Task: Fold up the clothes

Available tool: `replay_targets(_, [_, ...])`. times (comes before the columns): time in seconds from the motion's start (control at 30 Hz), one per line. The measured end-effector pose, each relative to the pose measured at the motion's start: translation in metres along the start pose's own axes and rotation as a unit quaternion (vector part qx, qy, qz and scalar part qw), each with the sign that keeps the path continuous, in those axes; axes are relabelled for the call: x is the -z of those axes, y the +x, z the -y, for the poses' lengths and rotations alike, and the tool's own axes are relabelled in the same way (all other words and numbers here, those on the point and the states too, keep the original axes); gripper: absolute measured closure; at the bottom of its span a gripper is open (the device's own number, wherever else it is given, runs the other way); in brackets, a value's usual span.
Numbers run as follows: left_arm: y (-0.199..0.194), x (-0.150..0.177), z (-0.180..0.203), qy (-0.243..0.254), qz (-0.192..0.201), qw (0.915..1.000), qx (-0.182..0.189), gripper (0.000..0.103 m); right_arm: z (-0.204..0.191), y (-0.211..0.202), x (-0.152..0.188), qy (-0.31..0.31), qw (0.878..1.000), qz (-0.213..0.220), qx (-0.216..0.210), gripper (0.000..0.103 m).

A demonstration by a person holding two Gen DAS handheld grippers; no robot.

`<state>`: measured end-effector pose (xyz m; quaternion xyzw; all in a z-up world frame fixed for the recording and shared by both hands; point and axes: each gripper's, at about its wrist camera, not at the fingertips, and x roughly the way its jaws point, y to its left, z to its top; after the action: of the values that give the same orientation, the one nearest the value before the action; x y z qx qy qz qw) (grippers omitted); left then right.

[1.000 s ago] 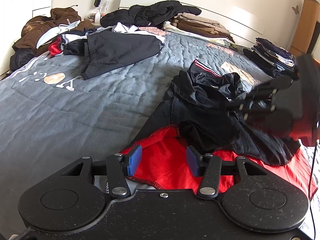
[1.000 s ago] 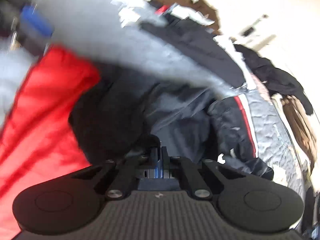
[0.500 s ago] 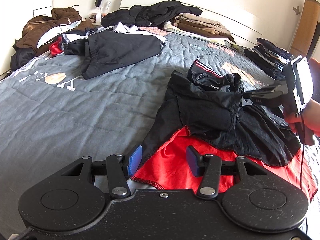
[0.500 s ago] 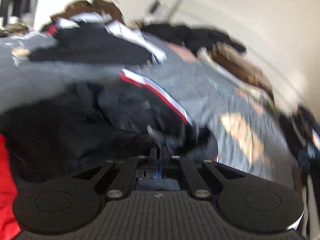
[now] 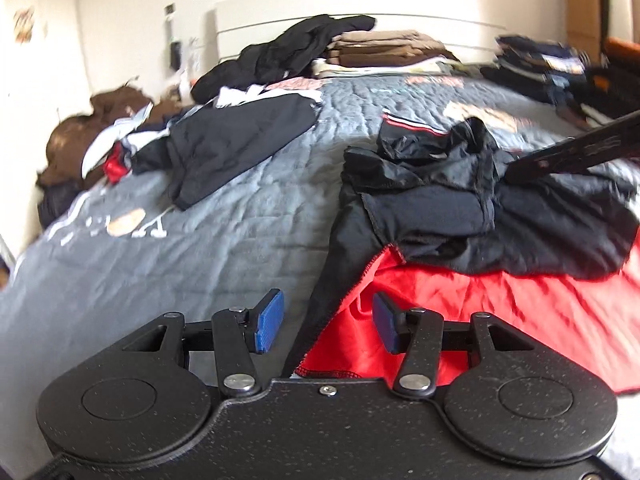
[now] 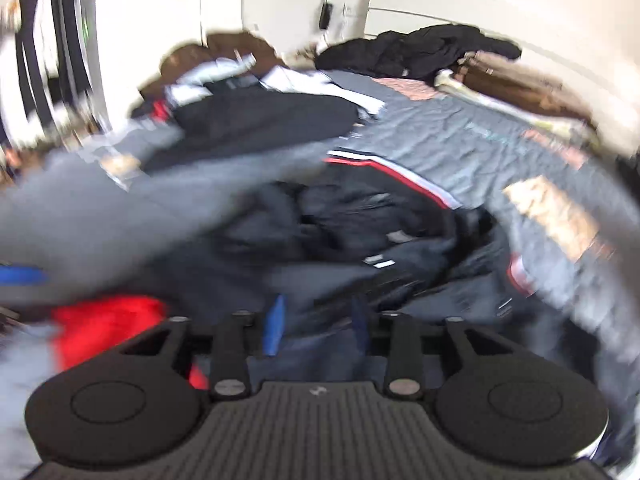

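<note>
crumpled black-and-red garment [image 5: 460, 216] lies unfolded on grey quilted bed [image 5: 180, 240]; folded stacks seen near headboard. left gripper [image 5: 326, 326] and right gripper [image 6: 316, 328] fingers released, nothing grasped.

You have a crumpled black garment [image 5: 460, 216] with a red and white stripe at its far edge; it lies in a heap on the grey bed cover [image 5: 160, 248], its near part resting on a spread red cloth [image 5: 480, 304]

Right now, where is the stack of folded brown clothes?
In the left wrist view, the stack of folded brown clothes sits against the white headboard, beside a crumpled black jacket.
</note>
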<state>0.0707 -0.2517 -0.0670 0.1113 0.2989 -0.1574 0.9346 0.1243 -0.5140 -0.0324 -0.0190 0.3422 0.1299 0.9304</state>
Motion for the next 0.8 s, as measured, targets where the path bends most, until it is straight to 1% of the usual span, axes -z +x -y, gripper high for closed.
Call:
replay_targets(0.03, [-0.002, 0.001, 0.004, 0.015, 0.007, 0.9998, -0.004, 0.054, -0.006, -0.01, 0.008, 0.022, 1.0, 0.002, -0.008, 0.054])
replay_targets(0.1, [-0.005, 0.004, 0.013, 0.046, 0.022, 0.9986, -0.012, 0.053, -0.019, -0.029, 0.024, 0.062, 0.998, 0.007, -0.023, 0.05])
replay_targets(0.13, [-0.007, 0.005, 0.017, 0.061, 0.03, 0.9976, -0.016, 0.05, -0.025, -0.04, 0.032, 0.075, 0.997, 0.014, -0.027, 0.047])
replay_targets(0.17, [-0.009, 0.006, 0.021, 0.076, 0.037, 0.9962, -0.019, 0.043, -0.03, -0.052, 0.041, 0.086, 0.995, 0.024, -0.033, 0.046])
replay_targets(0.23, [-0.012, 0.009, 0.03, 0.106, 0.052, 0.9926, -0.027, 0.038, -0.033, -0.074, 0.055, 0.103, 0.992, 0.042, -0.054, 0.039])
replay_targets(0.3, [-0.016, 0.013, 0.041, 0.15, 0.076, 0.9851, -0.033, 0.038, -0.03, -0.093, 0.063, 0.124, 0.988, 0.058, -0.067, 0.035])
replay_targets(0.33, [-0.013, 0.013, 0.046, 0.176, 0.083, 0.9802, -0.036, 0.038, -0.026, -0.1, 0.066, 0.136, 0.986, 0.065, -0.076, 0.032])
replay_targets(0.37, [-0.01, 0.014, 0.051, 0.201, 0.09, 0.9746, -0.039, 0.038, -0.021, -0.107, 0.068, 0.147, 0.983, 0.074, -0.086, 0.031])
replay_targets(0.4, [-0.003, 0.013, 0.058, 0.229, 0.088, 0.9683, -0.046, 0.038, -0.017, -0.113, 0.07, 0.157, 0.979, 0.085, -0.097, 0.03])
replay_targets(0.47, [0.014, 0.01, 0.067, 0.266, 0.082, 0.9587, -0.057, 0.038, -0.006, -0.118, 0.069, 0.164, 0.976, 0.091, -0.111, 0.03])
replay_targets(0.53, [0.036, 0.007, 0.075, 0.301, 0.074, 0.9485, -0.063, 0.04, 0.005, -0.123, 0.068, 0.183, 0.972, 0.097, -0.11, 0.03])
replay_targets(0.63, [0.067, 0.013, 0.088, 0.379, 0.061, 0.9205, -0.073, 0.042, 0.019, -0.128, 0.07, 0.21, 0.965, 0.098, -0.121, 0.03])
replay_targets(0.7, [0.081, 0.018, 0.094, 0.423, 0.059, 0.9012, -0.074, 0.043, 0.024, -0.13, 0.07, 0.211, 0.965, 0.097, -0.122, 0.03])
replay_targets(0.73, [0.085, 0.018, 0.096, 0.432, 0.063, 0.8967, -0.074, 0.049, 0.026, -0.13, 0.07, 0.21, 0.965, 0.097, -0.122, 0.03])
replay_targets(0.77, [0.09, 0.017, 0.096, 0.438, 0.057, 0.8942, -0.072, 0.061, 0.027, -0.13, 0.07, 0.21, 0.965, 0.097, -0.124, 0.03])
replay_targets(0.8, [0.095, 0.017, 0.096, 0.444, 0.052, 0.8916, -0.07, 0.067, 0.027, -0.131, 0.069, 0.21, 0.964, 0.098, -0.128, 0.03])
